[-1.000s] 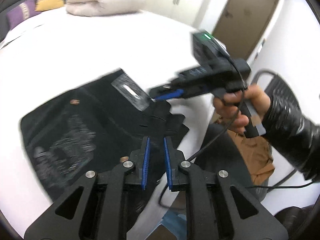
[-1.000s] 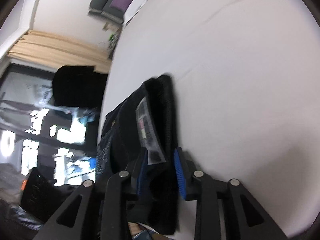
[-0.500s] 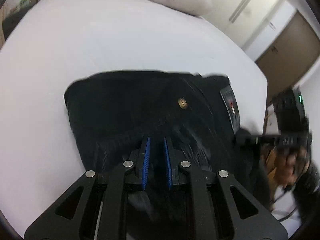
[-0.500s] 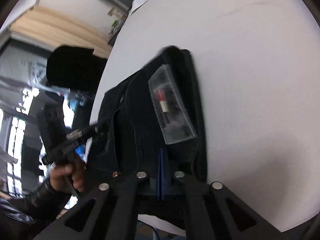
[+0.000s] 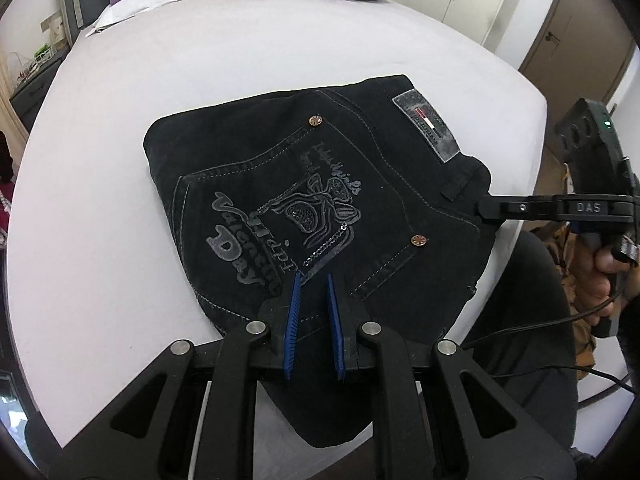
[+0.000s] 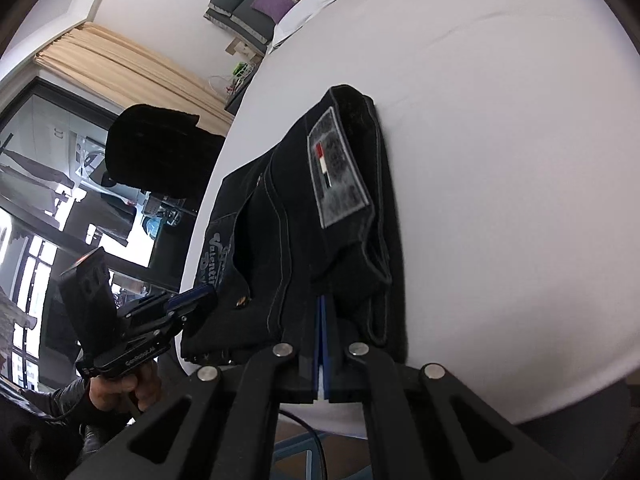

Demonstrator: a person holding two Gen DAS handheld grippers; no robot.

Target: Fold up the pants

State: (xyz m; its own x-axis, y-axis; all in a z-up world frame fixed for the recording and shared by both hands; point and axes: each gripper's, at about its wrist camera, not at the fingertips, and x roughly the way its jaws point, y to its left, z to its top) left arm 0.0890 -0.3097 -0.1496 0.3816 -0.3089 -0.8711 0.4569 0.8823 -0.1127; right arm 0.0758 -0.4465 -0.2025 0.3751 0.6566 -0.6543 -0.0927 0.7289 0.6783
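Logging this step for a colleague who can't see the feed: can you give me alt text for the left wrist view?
Folded black pants lie on a white bed, embroidered back pocket facing up. The left gripper is over the pocket's near edge with a narrow gap between its blue pads, while the right gripper reaches in from the right to the waistband corner.

Room evenly bright, daylight entering through the window (image 6: 60,216), which is blown out in patches. Both views sharp; strong fisheye bending and dark corners. The bed (image 5: 280,52) shows soft shadows only.
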